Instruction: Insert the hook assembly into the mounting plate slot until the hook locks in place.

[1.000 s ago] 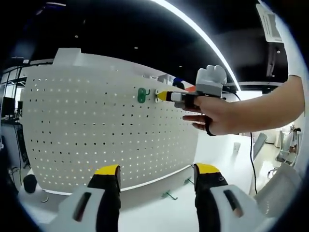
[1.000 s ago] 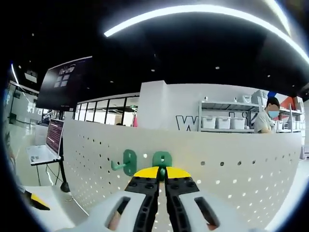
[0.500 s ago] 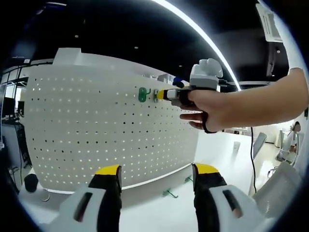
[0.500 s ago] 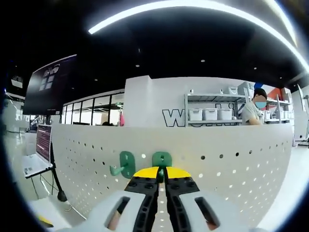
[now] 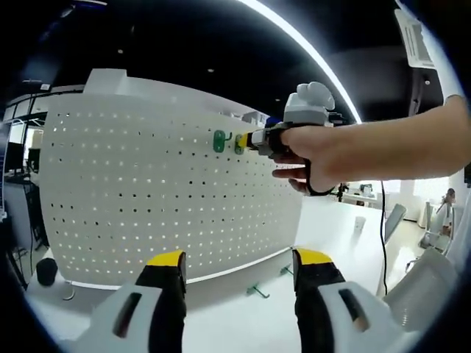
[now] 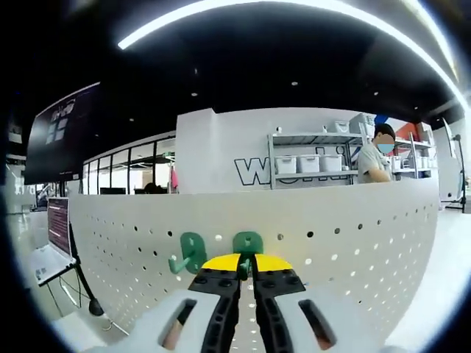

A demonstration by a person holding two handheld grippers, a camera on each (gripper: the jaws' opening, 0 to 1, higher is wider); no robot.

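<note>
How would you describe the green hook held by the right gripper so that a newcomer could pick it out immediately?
Find the white pegboard standing upright. Near its top edge sit two green hooks side by side. The held hook is pinched between the right gripper's yellow tips; its neighbour hangs free, arm curling outward.

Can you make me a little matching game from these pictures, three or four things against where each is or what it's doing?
Things:
1. Right gripper
2. Left gripper
3. Left hook
4. Spare hooks

States:
A. lying on the table
B. open, holding nothing
C. hanging on the pegboard, untouched
D. shut on a green hook at the pegboard

Pairs: 1-D, 2-B, 3-C, 4-A
</note>
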